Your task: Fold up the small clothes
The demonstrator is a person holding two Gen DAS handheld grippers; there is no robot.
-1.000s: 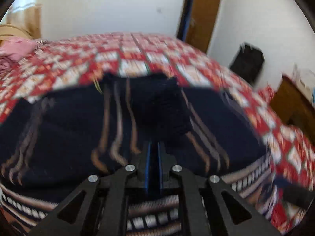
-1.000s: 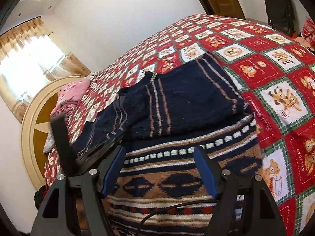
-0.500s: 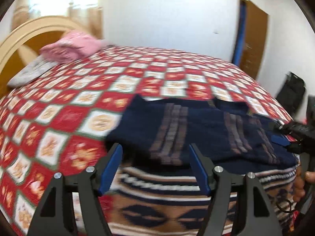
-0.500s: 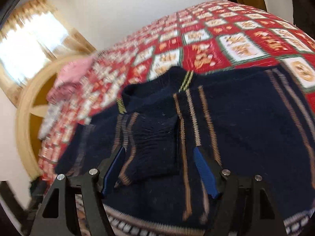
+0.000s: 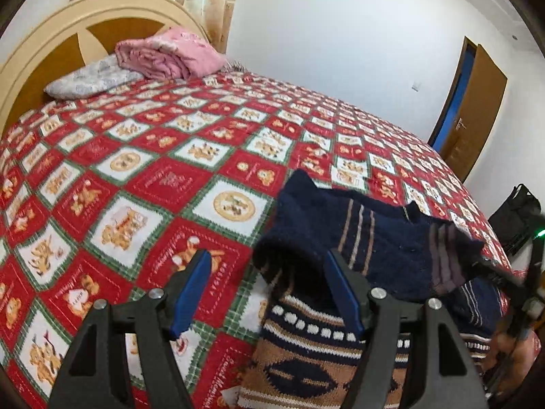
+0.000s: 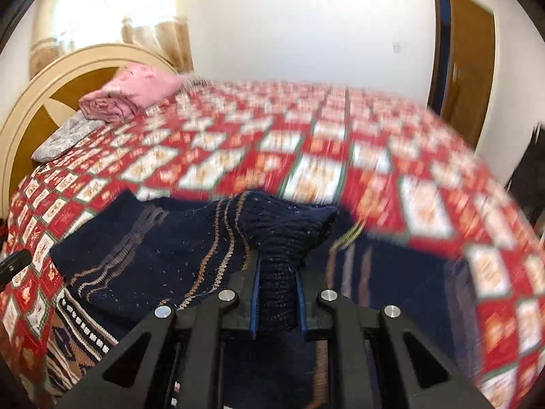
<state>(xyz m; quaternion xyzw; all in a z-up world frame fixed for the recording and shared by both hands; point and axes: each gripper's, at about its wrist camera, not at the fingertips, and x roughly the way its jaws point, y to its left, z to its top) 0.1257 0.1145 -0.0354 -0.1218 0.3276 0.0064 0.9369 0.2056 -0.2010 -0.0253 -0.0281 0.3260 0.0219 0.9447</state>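
Since a second ago we have swapped roles: our left gripper (image 5: 265, 293), then clamped on the knit, now hangs with its blue pads spread wide, and our right gripper (image 6: 276, 293), then spread, now pinches the wool.

From the left wrist, the navy sweater (image 5: 368, 238) lies on the red quilt (image 5: 153, 177) ahead and to the right of the empty jaws. Only its near left edge reaches between the pads. Its sleeve stretches rightward to our right gripper (image 5: 490, 269), so the garment's long axis runs across our view.

From the right wrist, blurred by motion, the jaws are clamped on the ribbed cuff (image 6: 279, 238). The sweater body spreads left and below, toward the left gripper, which we judge nearer the free edge.
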